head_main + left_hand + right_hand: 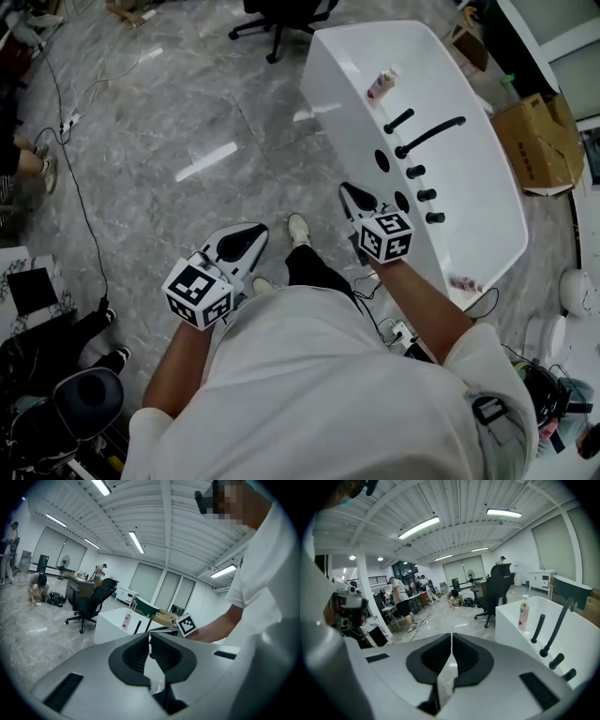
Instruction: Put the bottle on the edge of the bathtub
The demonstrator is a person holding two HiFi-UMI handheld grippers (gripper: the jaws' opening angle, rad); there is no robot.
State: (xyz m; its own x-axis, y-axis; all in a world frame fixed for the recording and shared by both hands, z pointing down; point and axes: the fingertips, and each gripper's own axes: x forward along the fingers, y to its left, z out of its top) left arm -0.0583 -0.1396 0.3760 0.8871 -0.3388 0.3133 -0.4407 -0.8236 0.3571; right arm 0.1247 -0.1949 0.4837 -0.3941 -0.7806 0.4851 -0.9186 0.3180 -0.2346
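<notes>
A pink pump bottle (382, 84) stands upright on the far rim of the white bathtub (328, 94). It also shows in the left gripper view, bottle (126, 619), and in the right gripper view, bottle (524, 613). My right gripper (349, 192) hovers beside the tub's near left wall, well short of the bottle; its jaws (452, 637) are shut with nothing between them. My left gripper (251, 231) hangs over the floor to the left of the tub, jaws (149, 637) shut and empty.
A black faucet (429, 136) and several black knobs (419, 184) line the tub's rim. A small pink item (464, 281) lies at the tub's near end. A cardboard box (539, 141) sits right of the tub, an office chair (281, 19) beyond it, and cables (80, 187) cross the floor at left.
</notes>
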